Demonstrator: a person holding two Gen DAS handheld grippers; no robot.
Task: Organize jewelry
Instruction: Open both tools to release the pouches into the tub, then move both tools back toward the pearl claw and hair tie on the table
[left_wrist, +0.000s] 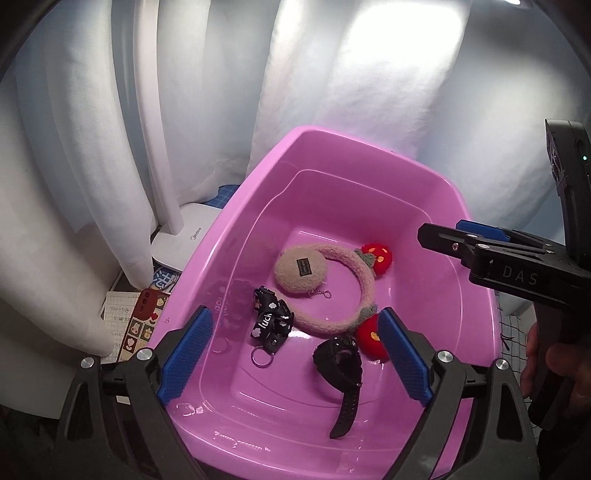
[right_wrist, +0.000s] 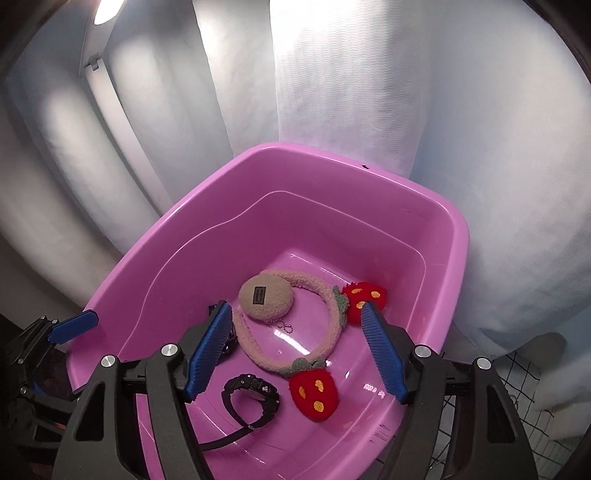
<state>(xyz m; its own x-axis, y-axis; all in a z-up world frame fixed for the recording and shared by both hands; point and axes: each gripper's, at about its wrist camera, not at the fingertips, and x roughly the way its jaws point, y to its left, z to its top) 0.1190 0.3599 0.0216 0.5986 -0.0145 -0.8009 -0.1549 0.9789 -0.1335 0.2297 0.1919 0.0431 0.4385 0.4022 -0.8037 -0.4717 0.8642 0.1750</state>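
Note:
A pink plastic tub (left_wrist: 266, 177) (right_wrist: 147, 251) holds a fuzzy pink headband with red strawberry ends (left_wrist: 364, 291) (right_wrist: 332, 314), a round beige plush pouch (left_wrist: 300, 271) (right_wrist: 266, 297), a black "luck" strap with a key ring (left_wrist: 269, 319) and a black wristwatch (left_wrist: 338, 360) (right_wrist: 251, 397). My left gripper (left_wrist: 295, 360) is open and empty above the tub's near rim. My right gripper (right_wrist: 297, 352) is open and empty over the tub; it also shows at the right of the left wrist view (left_wrist: 439, 236).
White curtains (left_wrist: 351, 74) hang behind the tub. A white lamp base (left_wrist: 184, 236) and sticker sheets (left_wrist: 136, 325) lie left of the tub. A white grid-pattern cloth (right_wrist: 524, 373) lies at the right.

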